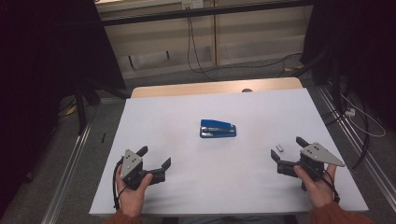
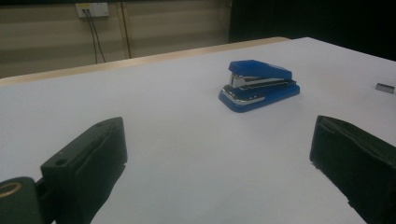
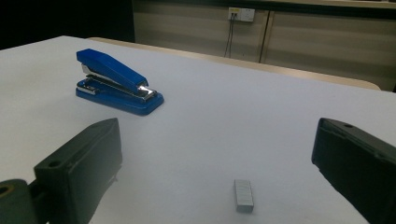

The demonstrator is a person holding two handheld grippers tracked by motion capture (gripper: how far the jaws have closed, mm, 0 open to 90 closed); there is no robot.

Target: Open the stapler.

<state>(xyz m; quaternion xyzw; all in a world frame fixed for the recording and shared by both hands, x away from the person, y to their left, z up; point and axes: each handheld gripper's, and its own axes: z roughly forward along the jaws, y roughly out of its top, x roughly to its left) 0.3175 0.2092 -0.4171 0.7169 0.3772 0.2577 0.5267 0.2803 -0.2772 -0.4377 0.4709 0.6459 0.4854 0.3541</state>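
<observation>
The blue stapler (image 1: 218,129) lies across the counter (image 1: 187,102), its mouth pointing toward the left tool (image 1: 154,157). Both tools, the right tool (image 1: 287,148) too, stand apart and empty.

The room is dim, and the white table (image 1: 233,107) is the brightest surface, evenly lit from above with a cool, bluish cast. Dark curtains at both sides of the high view sink into near black. The blue stapler (image 3: 116,84) casts only a soft, faint shadow, and its metal nose shows a small bright glint. Both gripper views are slightly soft and grainy. The near black jaws look blurred and lack detail.
</observation>
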